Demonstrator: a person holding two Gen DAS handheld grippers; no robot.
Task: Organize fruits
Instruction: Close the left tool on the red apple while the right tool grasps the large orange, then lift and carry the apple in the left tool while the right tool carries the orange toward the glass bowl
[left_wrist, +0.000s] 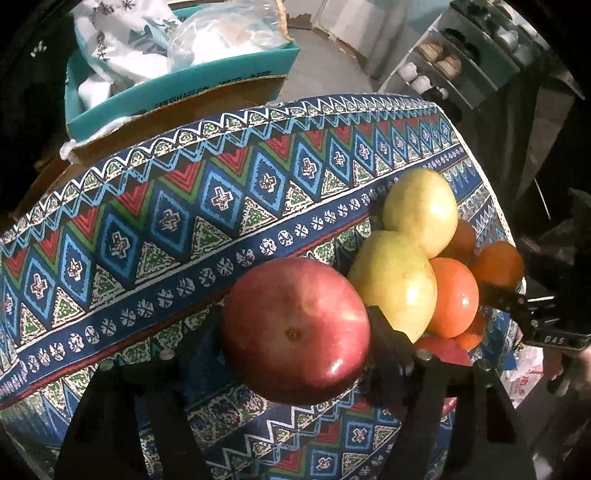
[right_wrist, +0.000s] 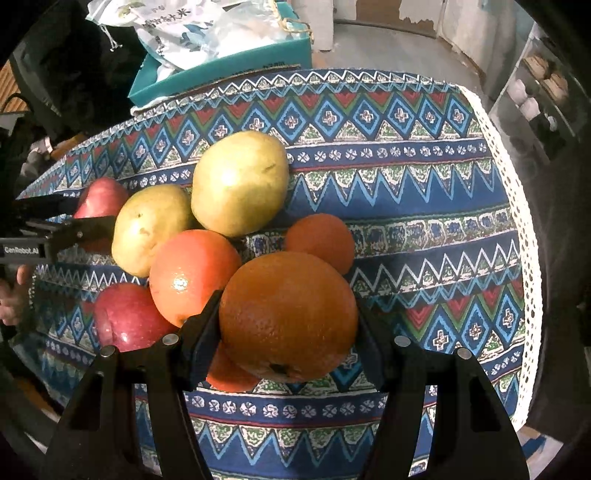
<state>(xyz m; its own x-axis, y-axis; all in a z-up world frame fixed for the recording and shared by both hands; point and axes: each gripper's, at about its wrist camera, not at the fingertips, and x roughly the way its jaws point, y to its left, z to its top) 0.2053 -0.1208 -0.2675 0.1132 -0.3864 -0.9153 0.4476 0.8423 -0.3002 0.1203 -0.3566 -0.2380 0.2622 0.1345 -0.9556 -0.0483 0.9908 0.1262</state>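
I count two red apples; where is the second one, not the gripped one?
In the right wrist view the second red apple lies on the patterned tablecloth, low left of the pile, beside an orange and below a pear.

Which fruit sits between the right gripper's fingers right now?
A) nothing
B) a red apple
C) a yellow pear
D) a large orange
D: in the right wrist view the right gripper has its two black fingers against both sides of the large orange.
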